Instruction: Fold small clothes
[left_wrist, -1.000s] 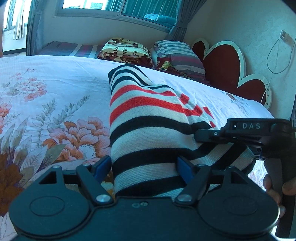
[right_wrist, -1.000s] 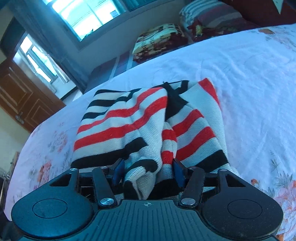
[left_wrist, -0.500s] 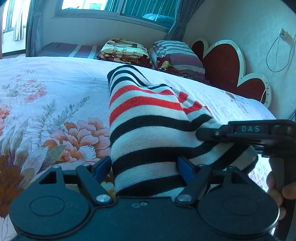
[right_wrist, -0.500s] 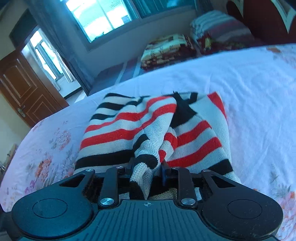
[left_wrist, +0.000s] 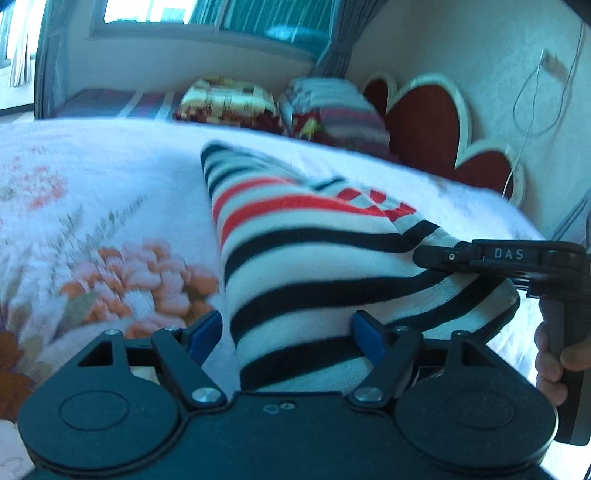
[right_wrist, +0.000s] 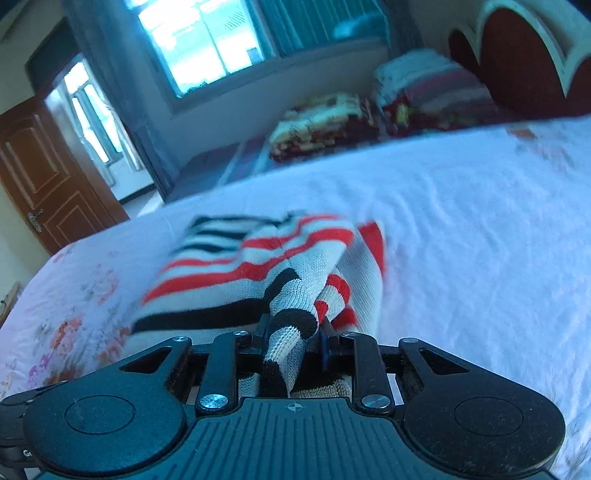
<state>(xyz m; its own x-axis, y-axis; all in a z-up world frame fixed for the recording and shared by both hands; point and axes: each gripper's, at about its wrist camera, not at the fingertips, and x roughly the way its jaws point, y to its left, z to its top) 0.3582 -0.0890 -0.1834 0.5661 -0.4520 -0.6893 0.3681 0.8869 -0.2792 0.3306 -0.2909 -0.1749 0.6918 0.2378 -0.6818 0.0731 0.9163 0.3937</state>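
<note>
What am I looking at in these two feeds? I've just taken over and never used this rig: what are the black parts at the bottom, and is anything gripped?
There is no robot arm: a person carries a hand-held gripper in each hand, with a fisheye camera on each looking forward along its two fingers. The black shapes at the bottom of each picture are that gripper's own body.

The left wrist view shows the left gripper, its blue pads wide apart on either side of a striped knit garment lying on a floral bedsheet. The pads do not visibly pinch it. At the right edge, the right gripper reaches in from the side, with the person's hand on its handle.

The right wrist view shows the right gripper closed on a bunched fold of the garment.

Behind are pillows and a headboard.
</note>
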